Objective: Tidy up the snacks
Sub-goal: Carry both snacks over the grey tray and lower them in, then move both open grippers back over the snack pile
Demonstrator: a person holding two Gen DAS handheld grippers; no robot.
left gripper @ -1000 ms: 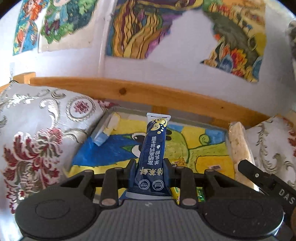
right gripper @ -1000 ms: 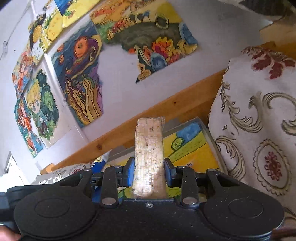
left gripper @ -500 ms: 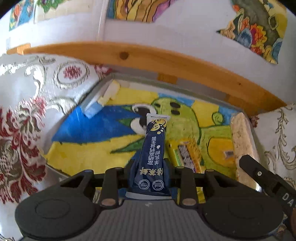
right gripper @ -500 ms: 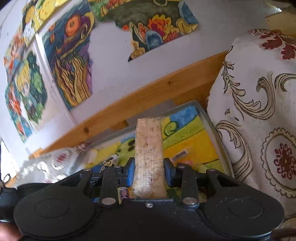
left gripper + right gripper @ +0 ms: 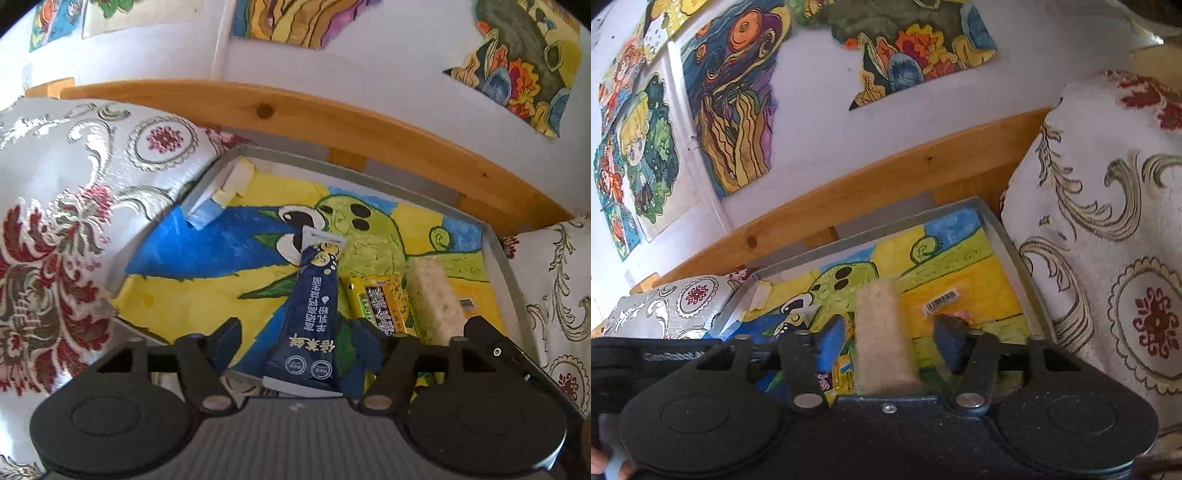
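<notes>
At lower centre of the left view, the left gripper (image 5: 303, 332) stands spread around a blue sachet (image 5: 310, 317). Low in the right view, the right gripper (image 5: 890, 339) is spread too, a pale rice bar (image 5: 882, 339) loose between its fingers over the tray (image 5: 1008, 236).

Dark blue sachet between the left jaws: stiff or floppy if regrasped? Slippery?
The dark blue sachet is long, flat and thin, so it probably bends if held by one end. Its printed film looks smooth, so likely somewhat slippery. It seems light for its size. It sits between the open jaws of the left hand-held gripper over the tray; a mid-length grasp seems safer.
</notes>
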